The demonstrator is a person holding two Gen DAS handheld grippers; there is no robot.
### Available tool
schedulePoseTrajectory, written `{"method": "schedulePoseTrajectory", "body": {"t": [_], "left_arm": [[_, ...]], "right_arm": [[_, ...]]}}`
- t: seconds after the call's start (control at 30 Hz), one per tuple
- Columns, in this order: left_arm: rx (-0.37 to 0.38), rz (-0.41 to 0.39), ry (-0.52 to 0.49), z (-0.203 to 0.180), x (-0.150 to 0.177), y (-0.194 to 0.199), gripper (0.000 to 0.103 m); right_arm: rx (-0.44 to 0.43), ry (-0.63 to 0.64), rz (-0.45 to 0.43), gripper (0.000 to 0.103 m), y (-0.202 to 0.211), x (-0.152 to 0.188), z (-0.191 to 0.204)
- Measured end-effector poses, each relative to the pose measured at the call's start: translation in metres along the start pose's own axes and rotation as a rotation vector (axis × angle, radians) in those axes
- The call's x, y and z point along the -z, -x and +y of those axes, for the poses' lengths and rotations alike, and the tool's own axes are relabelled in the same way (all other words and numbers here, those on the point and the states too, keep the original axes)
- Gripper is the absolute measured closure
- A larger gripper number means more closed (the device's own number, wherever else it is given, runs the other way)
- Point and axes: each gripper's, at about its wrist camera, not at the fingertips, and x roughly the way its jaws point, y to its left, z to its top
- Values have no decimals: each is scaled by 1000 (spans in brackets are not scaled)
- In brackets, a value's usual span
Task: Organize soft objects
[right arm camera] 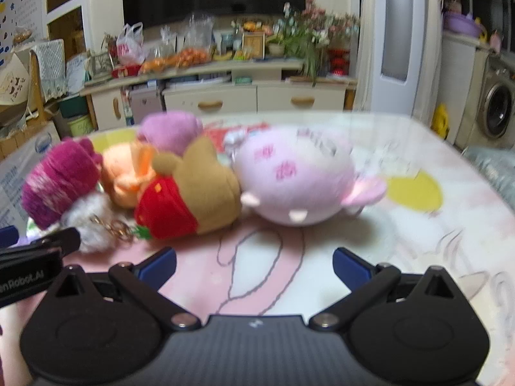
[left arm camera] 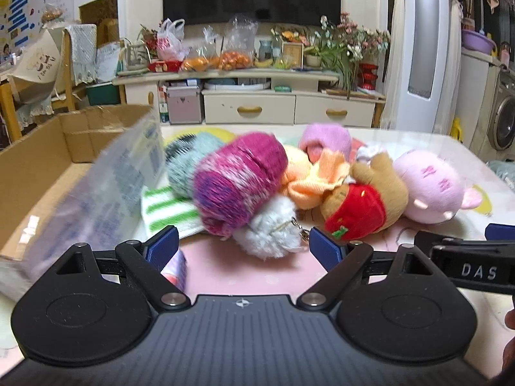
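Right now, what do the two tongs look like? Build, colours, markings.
Both match: the left tongs and right tongs have blue finger pads on black linkage arms with silver pivot pins, two round black housings and a ribbed dark-grey centre plate bearing a small white logo. The left view shows white "DAS" lettering on the other unit; the right view shows "Robot_AI". No cables or sleeves visible.

Soft toys lie heaped mid-table, a cardboard box to their left, a cabinet behind.

Blurred plastic bag, print unreadable
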Motion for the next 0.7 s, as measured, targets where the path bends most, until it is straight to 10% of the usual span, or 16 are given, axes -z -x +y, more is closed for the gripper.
{"method": "schedulePoseTrajectory", "body": {"t": [0.7], "left_arm": [[-151, -40, 115, 79, -10, 69, 0]], "right_arm": [[-164, 36, -116, 0, 96, -20, 66]]}}
